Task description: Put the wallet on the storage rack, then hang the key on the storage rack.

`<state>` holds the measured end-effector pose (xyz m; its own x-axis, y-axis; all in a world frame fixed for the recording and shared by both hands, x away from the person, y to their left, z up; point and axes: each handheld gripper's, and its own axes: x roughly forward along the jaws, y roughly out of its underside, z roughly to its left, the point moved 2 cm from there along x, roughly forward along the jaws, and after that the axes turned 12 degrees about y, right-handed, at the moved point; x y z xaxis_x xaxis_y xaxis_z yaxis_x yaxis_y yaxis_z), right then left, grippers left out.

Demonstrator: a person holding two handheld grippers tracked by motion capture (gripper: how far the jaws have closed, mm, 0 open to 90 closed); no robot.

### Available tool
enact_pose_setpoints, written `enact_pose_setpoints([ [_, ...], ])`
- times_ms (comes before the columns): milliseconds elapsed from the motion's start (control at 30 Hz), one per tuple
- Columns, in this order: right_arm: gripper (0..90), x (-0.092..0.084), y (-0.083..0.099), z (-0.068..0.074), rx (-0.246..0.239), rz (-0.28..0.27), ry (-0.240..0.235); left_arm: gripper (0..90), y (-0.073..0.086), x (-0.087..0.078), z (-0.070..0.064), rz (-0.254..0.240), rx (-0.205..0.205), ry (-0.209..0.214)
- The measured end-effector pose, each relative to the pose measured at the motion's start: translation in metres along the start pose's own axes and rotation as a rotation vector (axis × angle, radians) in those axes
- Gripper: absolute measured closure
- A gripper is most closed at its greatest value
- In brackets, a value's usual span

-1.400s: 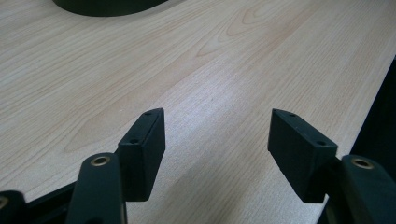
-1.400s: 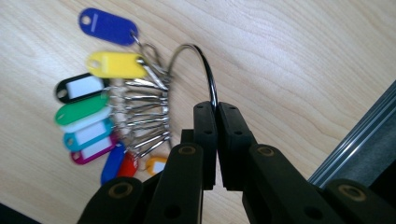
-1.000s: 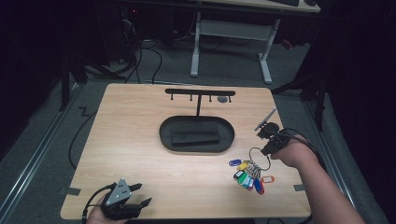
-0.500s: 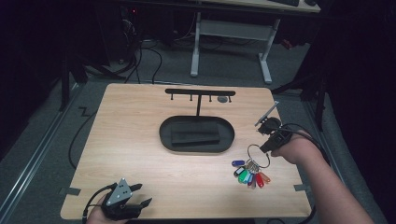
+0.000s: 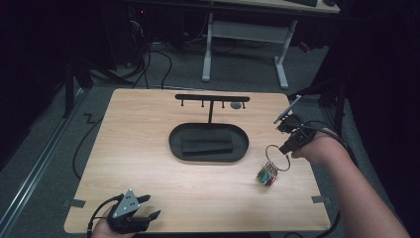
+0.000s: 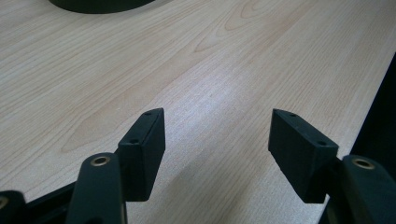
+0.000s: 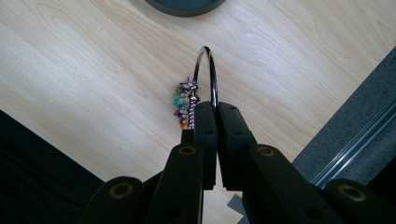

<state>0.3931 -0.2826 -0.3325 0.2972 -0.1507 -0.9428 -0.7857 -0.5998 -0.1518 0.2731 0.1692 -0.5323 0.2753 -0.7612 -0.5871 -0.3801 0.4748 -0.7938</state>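
While the right gripper (image 5: 286, 148) is clamped on the metal key ring (image 5: 277, 158), that ring hangs clear of the wooden table (image 5: 148, 148) near its right edge, with the cluster of coloured key tags (image 5: 267, 177) suspended from its lower arc. As seen in the right gripper view, the two black jaws meet on the ring's wire (image 7: 208, 79), and the tags (image 7: 184, 105) bunch against the left jaw; whether the lowest tags touch the tabletop cannot be determined from the high view. To the left of the ring, at the table centre, lies the black oval tray (image 5: 176, 144), which holds a flat dark block (image 5: 207, 144). Behind the tray stands the black T-shaped hook rack (image 5: 212, 98), well apart from the ring. At the near left corner of the table, the left gripper (image 5: 148, 207) rests low in the person's hand; the left gripper view shows its jaws spread wide over bare wood, gripping nothing.
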Motion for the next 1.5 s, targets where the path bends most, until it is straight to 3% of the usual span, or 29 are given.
enact_pose_setpoints([
  [300,87.8,-0.019,-0.013,-0.008,0.002,-0.011,0.021,37.1,0.0,-0.001,0.001,0.001,-0.004,-0.002],
  [633,87.8,-0.014,-0.023,-0.006,-0.009,-0.007,0.007,37.1,0.0,-0.001,0.0,-0.001,0.001,-0.004],
  [1000,87.8,-0.019,-0.038,-0.009,-0.007,-0.017,0.015,37.2,0.0,-0.001,0.0,0.001,0.003,-0.003],
  [1500,87.8,-0.019,-0.079,-0.014,-0.002,-0.019,0.017,37.4,0.002,-0.003,-0.001,0.0,0.013,-0.012],
])
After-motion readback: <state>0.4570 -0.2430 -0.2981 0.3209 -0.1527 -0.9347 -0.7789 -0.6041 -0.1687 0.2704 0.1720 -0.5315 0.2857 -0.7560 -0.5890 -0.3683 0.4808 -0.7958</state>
